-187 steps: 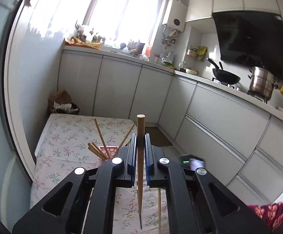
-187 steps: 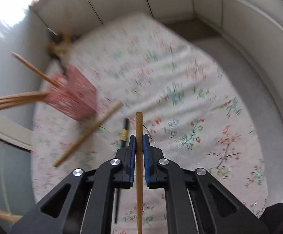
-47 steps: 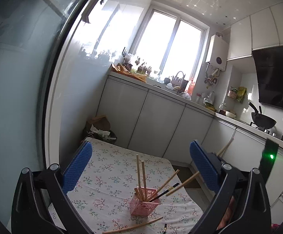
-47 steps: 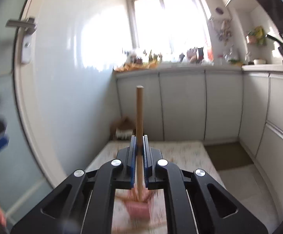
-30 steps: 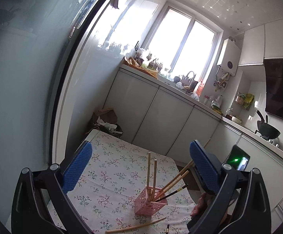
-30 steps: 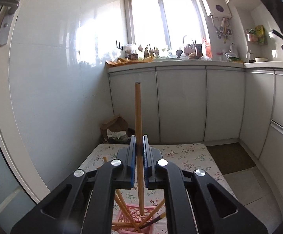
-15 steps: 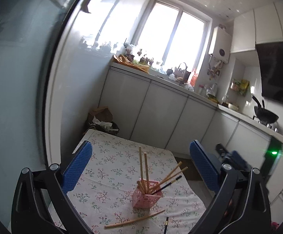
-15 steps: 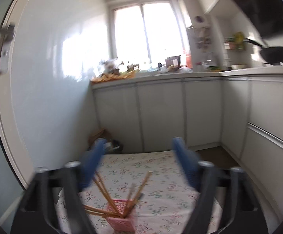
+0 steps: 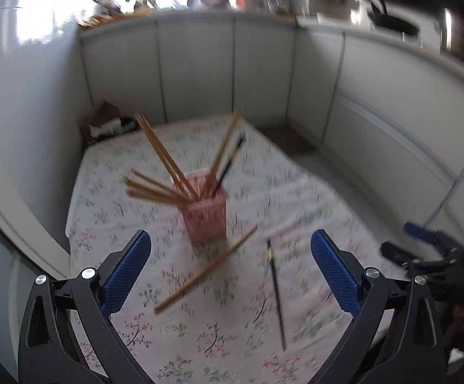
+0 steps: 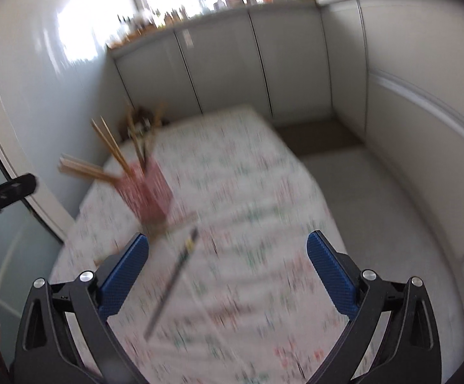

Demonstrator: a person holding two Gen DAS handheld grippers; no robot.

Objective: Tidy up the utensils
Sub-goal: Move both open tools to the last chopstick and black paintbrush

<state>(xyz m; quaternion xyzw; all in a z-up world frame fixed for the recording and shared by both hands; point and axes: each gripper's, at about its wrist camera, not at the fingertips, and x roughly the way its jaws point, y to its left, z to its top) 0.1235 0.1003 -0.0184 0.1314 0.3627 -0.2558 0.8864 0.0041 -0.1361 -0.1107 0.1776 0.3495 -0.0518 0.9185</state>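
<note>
Since a second ago our right gripper (image 10: 227, 272) has just opened, releasing its wooden chopstick into the pink holder (image 9: 204, 219) on the floral tablecloth (image 9: 312, 224), our left gripper (image 9: 230, 270) gapes empty, and two chopsticks (image 9: 204, 272) lie before the holder.

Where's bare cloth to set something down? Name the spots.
Free: the flowered tablecloth left of the pink holder, and behind it. Crowded: in front, where a wooden chopstick and a black chopstick lie.
</note>
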